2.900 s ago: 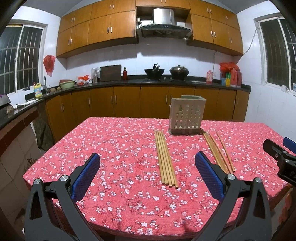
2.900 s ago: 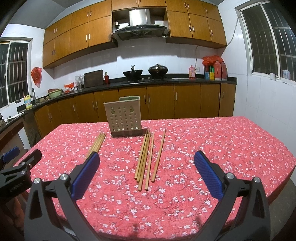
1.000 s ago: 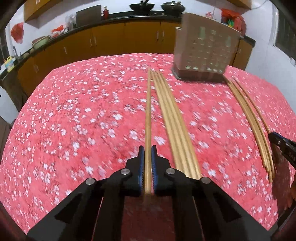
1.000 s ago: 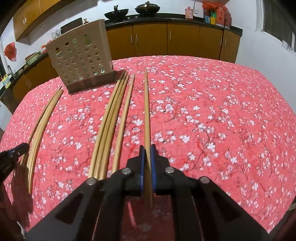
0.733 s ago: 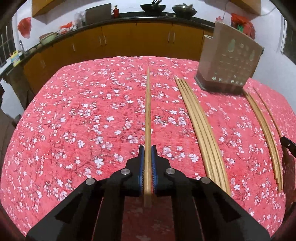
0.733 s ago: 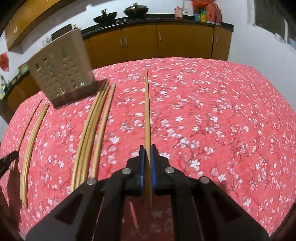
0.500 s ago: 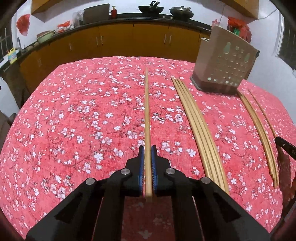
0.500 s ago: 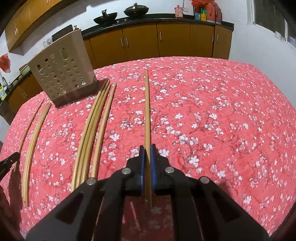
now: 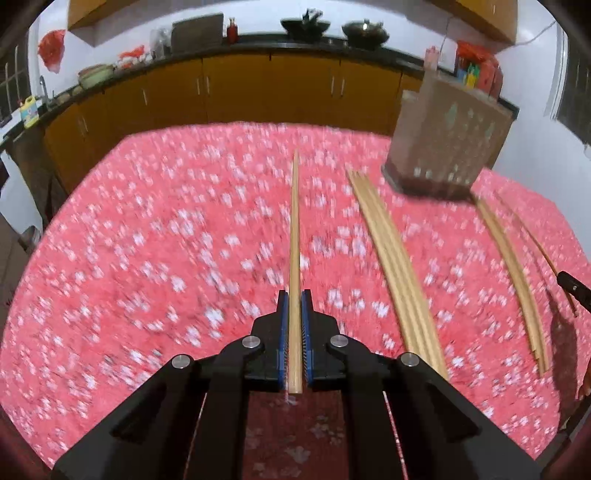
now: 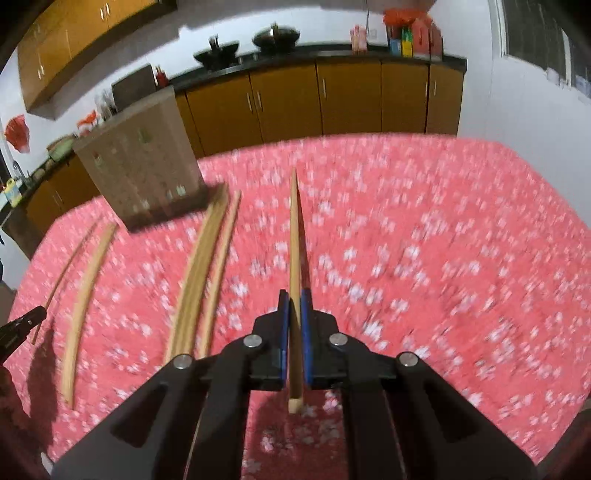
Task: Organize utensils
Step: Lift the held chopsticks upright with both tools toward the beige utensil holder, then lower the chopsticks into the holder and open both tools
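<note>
My left gripper (image 9: 294, 295) is shut on one wooden chopstick (image 9: 294, 229) that points straight ahead above the red flowered tablecloth (image 9: 147, 258). My right gripper (image 10: 294, 293) is likewise shut on a single chopstick (image 10: 294, 229). A beige perforated utensil holder (image 9: 448, 147) stands at the far right of the left wrist view and the far left (image 10: 140, 166) of the right wrist view. Loose chopstick bundles (image 9: 399, 273) (image 9: 513, 273) lie on the cloth in front of it, seen again as bundles (image 10: 201, 273) (image 10: 83, 291) from the right wrist. Both views are motion-blurred.
Brown kitchen cabinets (image 9: 258, 92) under a dark counter run behind the table, with woks (image 9: 304, 26) on the stove. The tip of the other gripper (image 9: 572, 288) shows at the right edge, and at the left edge (image 10: 22, 325) in the right wrist view.
Both grippers have lifted with their chopsticks and moved apart sideways, so the holder and loose bundles slid further toward the outer side of each view. The jaws stayed shut.
</note>
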`<action>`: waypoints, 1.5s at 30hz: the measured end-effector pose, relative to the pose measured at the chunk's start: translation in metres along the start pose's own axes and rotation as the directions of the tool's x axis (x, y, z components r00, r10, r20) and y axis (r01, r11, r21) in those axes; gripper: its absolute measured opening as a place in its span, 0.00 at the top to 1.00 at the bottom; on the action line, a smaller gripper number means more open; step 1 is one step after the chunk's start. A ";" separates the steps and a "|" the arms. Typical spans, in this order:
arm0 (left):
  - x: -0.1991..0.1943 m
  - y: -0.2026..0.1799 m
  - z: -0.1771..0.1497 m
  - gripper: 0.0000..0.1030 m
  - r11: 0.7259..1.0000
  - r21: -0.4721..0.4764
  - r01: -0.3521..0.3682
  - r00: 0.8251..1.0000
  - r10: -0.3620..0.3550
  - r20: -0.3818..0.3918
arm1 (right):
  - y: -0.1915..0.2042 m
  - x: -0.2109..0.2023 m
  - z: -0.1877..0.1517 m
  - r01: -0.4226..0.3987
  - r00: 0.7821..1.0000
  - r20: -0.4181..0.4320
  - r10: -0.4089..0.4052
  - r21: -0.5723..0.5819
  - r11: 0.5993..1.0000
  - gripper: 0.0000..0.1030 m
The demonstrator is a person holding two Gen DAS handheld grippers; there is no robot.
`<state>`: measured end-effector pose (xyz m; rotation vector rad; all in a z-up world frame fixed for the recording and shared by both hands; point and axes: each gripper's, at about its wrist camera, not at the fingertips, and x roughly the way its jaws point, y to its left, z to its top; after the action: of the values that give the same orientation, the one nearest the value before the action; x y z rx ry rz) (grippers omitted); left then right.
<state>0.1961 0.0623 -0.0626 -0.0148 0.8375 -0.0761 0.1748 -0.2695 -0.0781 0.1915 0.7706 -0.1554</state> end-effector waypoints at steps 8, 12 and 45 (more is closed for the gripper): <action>-0.056 0.007 0.043 0.93 0.999 -0.027 0.028 0.982 -0.023 0.186 | -0.002 -0.056 0.040 -0.011 0.983 0.182 0.013 -0.010 1.000 0.93; -0.080 0.011 0.062 0.93 0.999 -0.036 0.036 0.963 -0.025 0.269 | 0.001 -0.073 0.055 -0.015 0.968 0.251 0.017 -0.012 1.000 0.93; -0.138 -0.070 0.198 0.93 0.976 -0.033 0.215 0.754 -0.144 0.641 | 0.094 -0.108 0.210 -0.238 0.872 0.389 0.296 -0.190 0.952 0.93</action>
<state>0.2467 -0.0011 0.1749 -0.2125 0.1477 -0.1979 0.2596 -0.2187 0.1558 0.1268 0.3209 0.1212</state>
